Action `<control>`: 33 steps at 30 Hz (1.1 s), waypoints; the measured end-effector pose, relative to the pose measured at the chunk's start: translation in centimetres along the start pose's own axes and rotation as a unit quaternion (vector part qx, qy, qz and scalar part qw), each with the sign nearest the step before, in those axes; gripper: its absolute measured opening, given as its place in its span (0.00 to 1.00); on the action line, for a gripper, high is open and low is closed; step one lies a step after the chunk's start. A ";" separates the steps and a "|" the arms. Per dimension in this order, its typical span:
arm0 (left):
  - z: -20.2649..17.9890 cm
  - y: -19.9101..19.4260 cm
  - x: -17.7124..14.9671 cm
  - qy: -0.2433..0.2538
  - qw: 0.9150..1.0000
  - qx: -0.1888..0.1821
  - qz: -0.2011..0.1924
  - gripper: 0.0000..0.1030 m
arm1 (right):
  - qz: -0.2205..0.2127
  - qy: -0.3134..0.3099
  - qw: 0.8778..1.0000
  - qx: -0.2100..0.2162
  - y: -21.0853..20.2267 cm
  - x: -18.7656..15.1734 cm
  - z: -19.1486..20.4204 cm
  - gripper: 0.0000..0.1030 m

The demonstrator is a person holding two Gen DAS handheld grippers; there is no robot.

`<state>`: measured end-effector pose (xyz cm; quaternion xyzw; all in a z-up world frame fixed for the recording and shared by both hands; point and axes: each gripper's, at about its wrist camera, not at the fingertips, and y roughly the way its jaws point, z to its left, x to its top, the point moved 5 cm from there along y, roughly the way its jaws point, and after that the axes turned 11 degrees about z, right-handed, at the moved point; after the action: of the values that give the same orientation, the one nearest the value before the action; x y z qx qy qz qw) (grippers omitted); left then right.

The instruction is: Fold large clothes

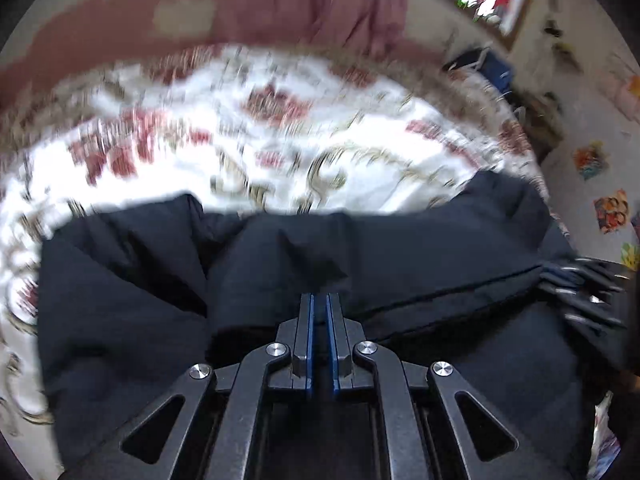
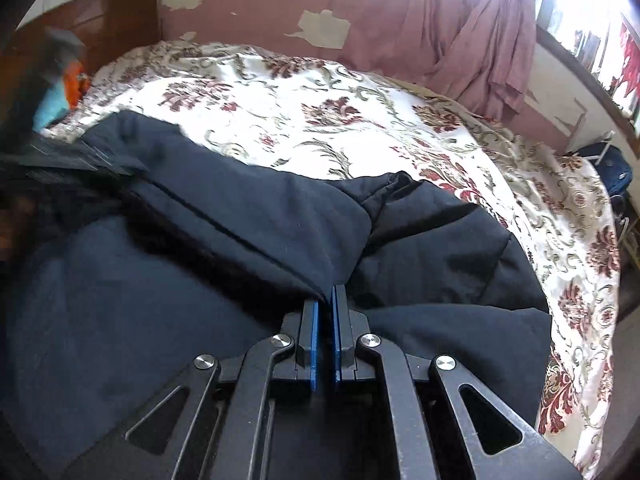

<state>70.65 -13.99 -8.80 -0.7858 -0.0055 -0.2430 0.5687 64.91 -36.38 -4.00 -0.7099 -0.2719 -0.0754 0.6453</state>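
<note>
both grippers, left gripper (image 1: 320, 300) and right gripper (image 2: 326, 298), pinch the dark jacket (image 2: 248, 216) edge mid-fold; next, lay it flat on the bedspread (image 2: 304, 92).

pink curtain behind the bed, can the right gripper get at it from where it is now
Probably not as things stand. The right gripper is shut on a fold of the dark padded jacket, and the whole floral bedspread lies between it and the pink curtain.
</note>
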 end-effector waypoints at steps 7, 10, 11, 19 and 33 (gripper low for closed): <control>0.6 0.4 -0.8 -0.017 0.999 -0.033 -0.016 0.06 | -0.025 0.024 0.994 0.101 -4.5 4.8 0.8 0.10; 0.6 0.5 -1.0 -0.010 0.999 -0.048 -0.017 0.04 | 0.047 0.059 0.990 0.116 -0.1 6.6 2.1 0.10; 0.5 0.4 -1.0 0.000 0.998 -0.060 -0.017 0.04 | 0.098 0.071 0.984 0.127 2.2 6.2 2.7 0.10; -1.2 3.3 -0.2 0.089 0.993 -0.042 0.067 0.05 | 0.171 0.076 0.975 0.119 7.8 3.9 2.5 0.00; -1.3 0.4 0.4 0.076 0.995 -0.058 -0.042 0.04 | 0.085 0.089 0.981 0.151 5.6 3.4 1.5 0.00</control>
<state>70.61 -15.42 -8.73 -0.7962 0.0191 -0.3251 0.5099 70.13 -34.05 -7.61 -0.6154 -0.1606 -0.0413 0.7706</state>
